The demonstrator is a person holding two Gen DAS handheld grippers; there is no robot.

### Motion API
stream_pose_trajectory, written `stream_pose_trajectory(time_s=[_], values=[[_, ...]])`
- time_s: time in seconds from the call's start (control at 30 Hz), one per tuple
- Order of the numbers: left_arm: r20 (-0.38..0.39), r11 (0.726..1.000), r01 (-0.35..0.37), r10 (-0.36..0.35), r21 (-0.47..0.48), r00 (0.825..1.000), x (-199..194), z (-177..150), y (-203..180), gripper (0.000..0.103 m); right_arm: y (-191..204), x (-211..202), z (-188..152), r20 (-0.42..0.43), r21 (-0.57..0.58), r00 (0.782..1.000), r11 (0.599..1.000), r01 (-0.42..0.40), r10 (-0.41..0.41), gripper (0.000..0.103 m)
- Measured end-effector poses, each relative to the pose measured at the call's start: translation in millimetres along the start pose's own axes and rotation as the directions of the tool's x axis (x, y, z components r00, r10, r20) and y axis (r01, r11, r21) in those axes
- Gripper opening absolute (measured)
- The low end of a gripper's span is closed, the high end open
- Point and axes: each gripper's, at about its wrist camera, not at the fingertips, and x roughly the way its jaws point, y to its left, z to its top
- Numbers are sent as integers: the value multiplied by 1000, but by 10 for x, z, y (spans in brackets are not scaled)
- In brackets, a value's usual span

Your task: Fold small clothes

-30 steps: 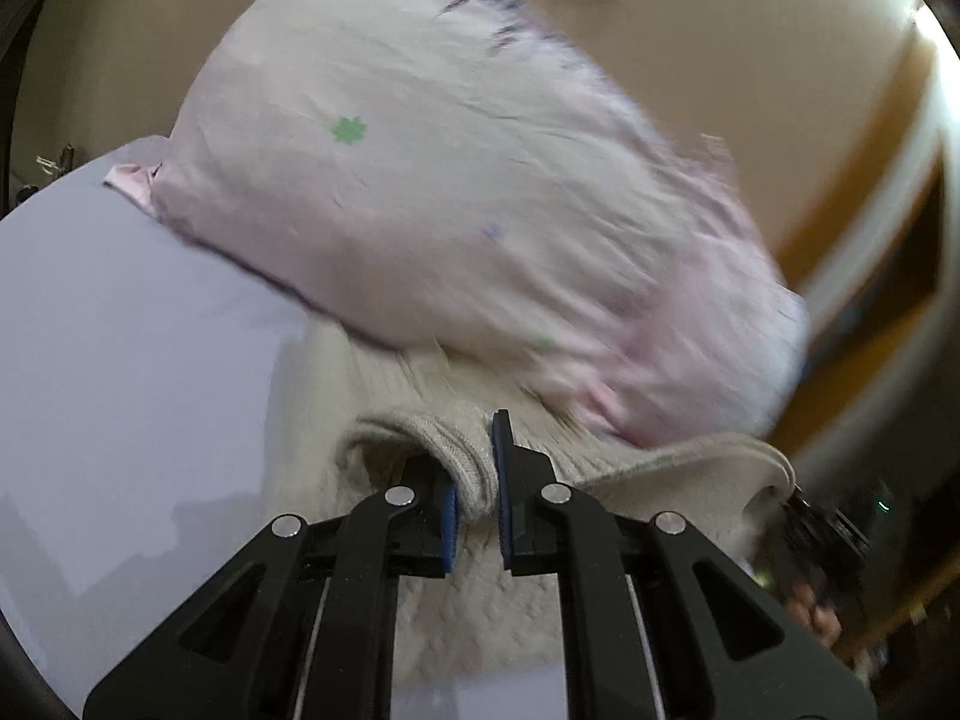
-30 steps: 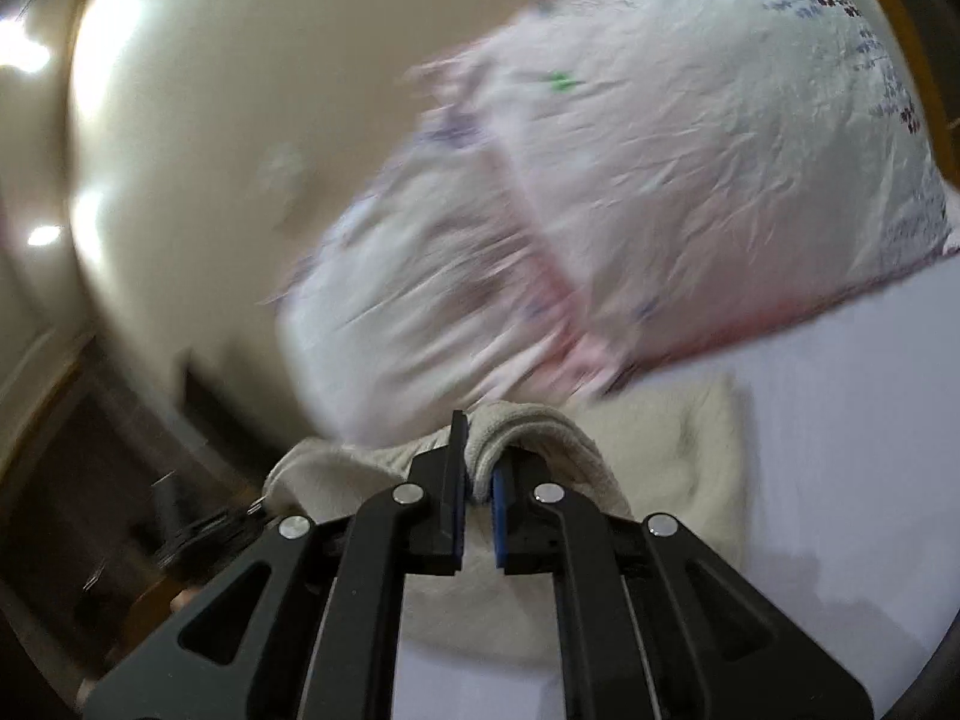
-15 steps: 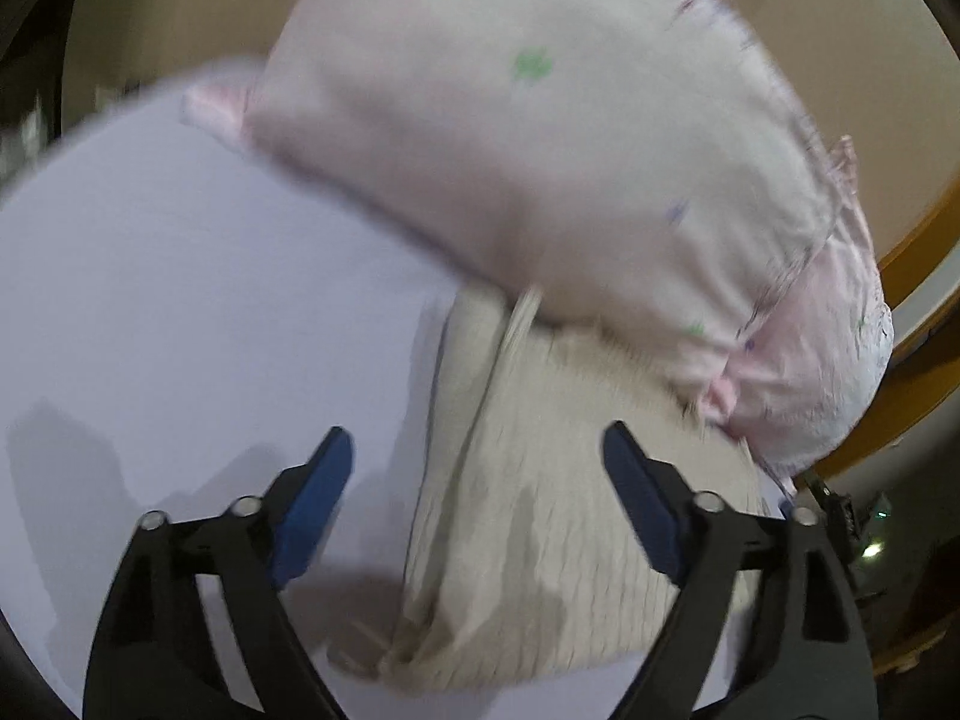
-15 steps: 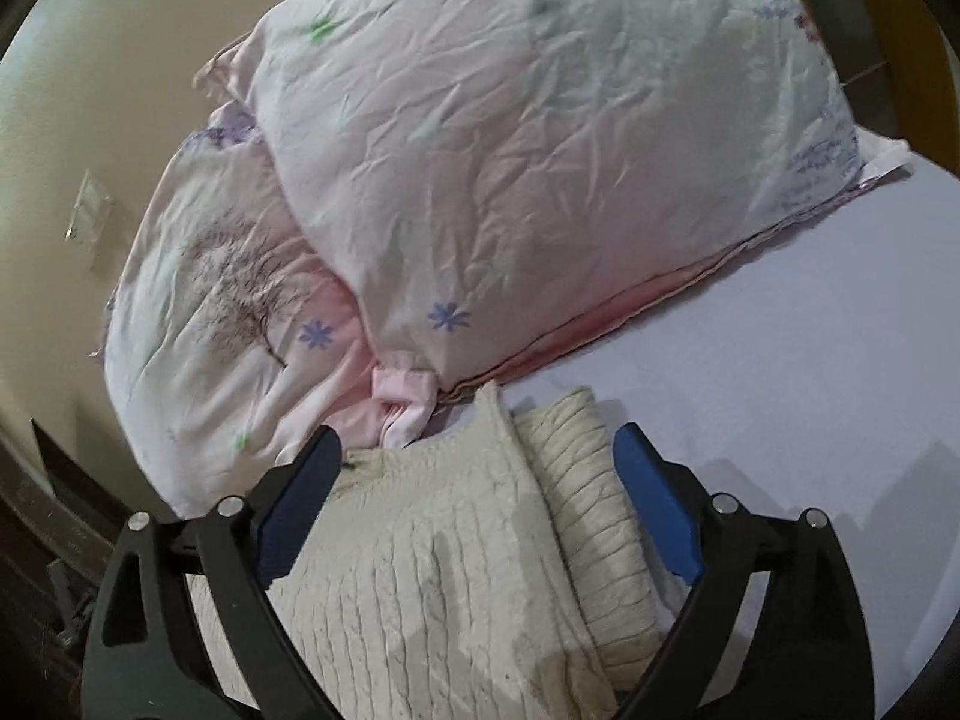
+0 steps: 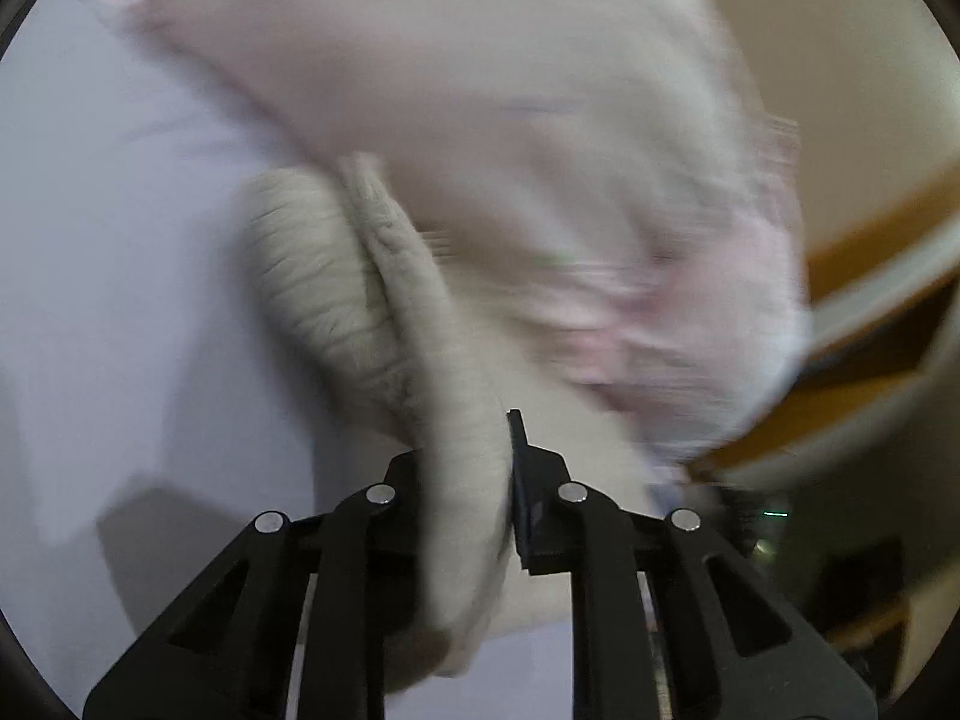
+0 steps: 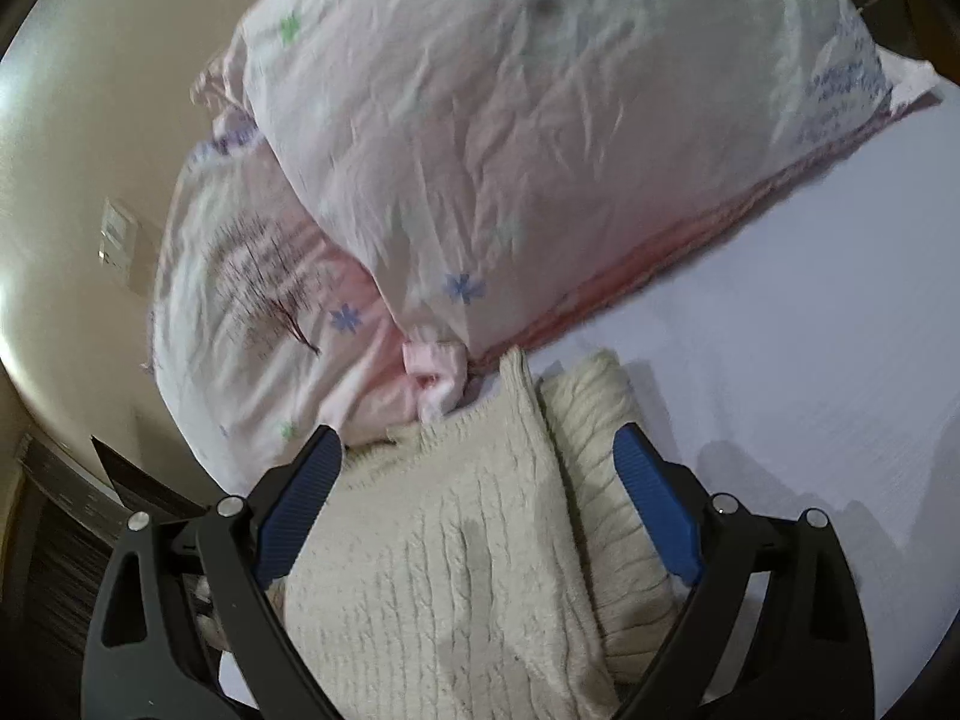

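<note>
A cream cable-knit sweater (image 6: 456,564) lies folded on the lavender bed sheet (image 6: 810,312), its ribbed sleeve (image 6: 600,462) doubled along its right side. My right gripper (image 6: 477,510) is open and empty, its blue pads astride the sweater's upper part, just above it. In the blurred left wrist view my left gripper (image 5: 474,480) is shut on a thick fold of the sweater (image 5: 360,300), which runs up from the jaws toward the pillows.
Two pink-and-white flowered pillows (image 6: 510,138) are stacked right behind the sweater and touch its far edge; they also show in the left wrist view (image 5: 510,138). A beige wall with a switch plate (image 6: 117,240) is on the left. A dark drop lies beyond the bed edge (image 6: 60,540).
Both grippers let go of the sweater's edge and opened half a second ago. Since then the left gripper has closed on a fold of the sweater; the right stays open over it.
</note>
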Motion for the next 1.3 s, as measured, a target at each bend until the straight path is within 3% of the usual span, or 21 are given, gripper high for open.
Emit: stream_pose_trajectory(time_s=[0.07,0.13,0.2,0.23,0.3,0.33,0.4,0.43,0.47,0.5,0.53,0.57,0.63,0.73,0.87,0.93,1.0,1.1,1.2,1.27,1.3], values=[[-36,988,142,-140,62,990,240,24,-514,18,-23,-115,66,41,-13,999,1000,7,-7,92],[-110,957,272,-261,105,959,653,-41,-961,19,-79,-239,129,85,-19,996,1000,25,-24,92],[-240,921,377,-346,99,907,1201,-181,-1279,22,-169,-336,206,114,-21,992,998,54,-51,92],[-345,908,412,-364,74,865,1584,-295,-1420,22,-224,-365,236,117,-18,991,998,65,-62,92],[-455,901,433,-375,26,808,1995,-480,-1519,22,-388,-383,303,90,19,993,997,78,-80,92],[-472,898,440,-381,17,795,2037,-516,-1528,22,-448,-382,319,76,42,995,997,68,-71,92],[-465,893,447,-371,59,804,1937,-511,-1523,22,-558,-322,361,10,98,1000,995,6,-7,94],[-430,892,443,-365,93,826,1776,-443,-1476,22,-586,-267,371,-33,124,999,992,-37,41,96],[-395,897,424,-347,123,850,1640,-380,-1426,33,-576,-221,368,-64,137,996,989,-54,63,98],[-352,909,385,-313,157,882,1493,-318,-1356,59,-559,-169,358,-99,141,992,988,-62,76,98],[-277,935,294,-234,199,932,1297,-231,-1224,72,-514,-89,336,-146,128,986,990,-63,82,98],[-224,950,217,-166,223,960,1221,-164,-1138,83,-473,-31,317,-176,108,982,993,-53,71,98],[-173,965,65,-21,254,985,1145,-111,-916,83,-376,109,266,-236,64,971,998,-23,38,98],[-217,970,-80,131,228,967,1296,-160,-642,83,-282,339,140,-324,13,946,1000,20,-14,98],[-269,963,-70,142,260,952,1516,-360,-577,84,-148,470,5,-353,-59,933,997,46,-64,87],[-258,963,-54,125,265,958,1595,-422,-604,84,-114,496,-55,-344,-71,934,995,71,-91,45],[-252,967,-47,112,250,961,1663,-446,-583,75,-145,518,-111,-349,30,937,1000,-1,12,37],[-236,960,-24,92,278,967,1371,-490,-494,49,-28,510,-195,-322,58,942,995,-81,95,33],[-170,934,-37,104,356,980,1079,-456,-591,47,209,540,-325,-336,17,925,983,-185,180,31],[-95,898,-131,187,420,978,928,-430,-529,49,404,697,-480,-373,-72,920,985,-156,119,32],[-74,879,-182,237,440,969,902,-439,-483,51,494,760,-551,-370,-146,928,985,-93,33,36]])
